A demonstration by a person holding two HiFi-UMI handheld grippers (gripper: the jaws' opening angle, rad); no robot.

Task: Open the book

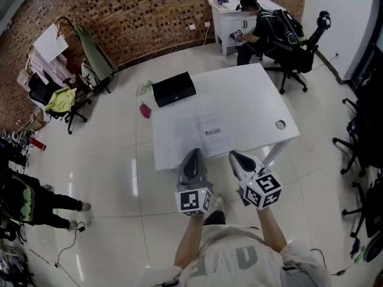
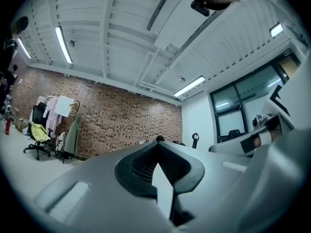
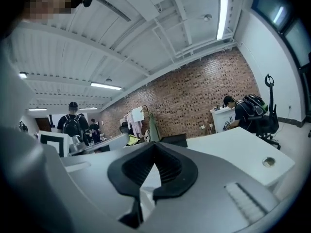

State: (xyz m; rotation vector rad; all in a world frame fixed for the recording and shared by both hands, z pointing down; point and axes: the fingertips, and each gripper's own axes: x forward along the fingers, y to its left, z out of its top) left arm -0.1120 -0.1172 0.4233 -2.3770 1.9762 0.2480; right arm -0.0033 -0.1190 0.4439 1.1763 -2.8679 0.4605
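1. My left tongs [image 1: 192, 155] have the jaws pressed together with nothing between them. The right tongs [image 1: 236, 156] are the same, closed and empty.
2. Both point forward over the near edge of the white table [image 1: 251, 94], side by side.
3. The book [image 1: 203, 130] lies flat in the middle of the table, just ahead of both tips. It is pale like the tabletop, and I cannot tell if it is closed.
4. I judge it thin and light, with a soft cover, so it may slide on the smooth top. One tongs should press it down while the other lifts the cover's free edge.
5. A black flat case [image 1: 173, 89] lies at the far left corner, well apart from the book. A round hole [image 1: 280, 124] sits near the right edge. Nothing blocks my way.
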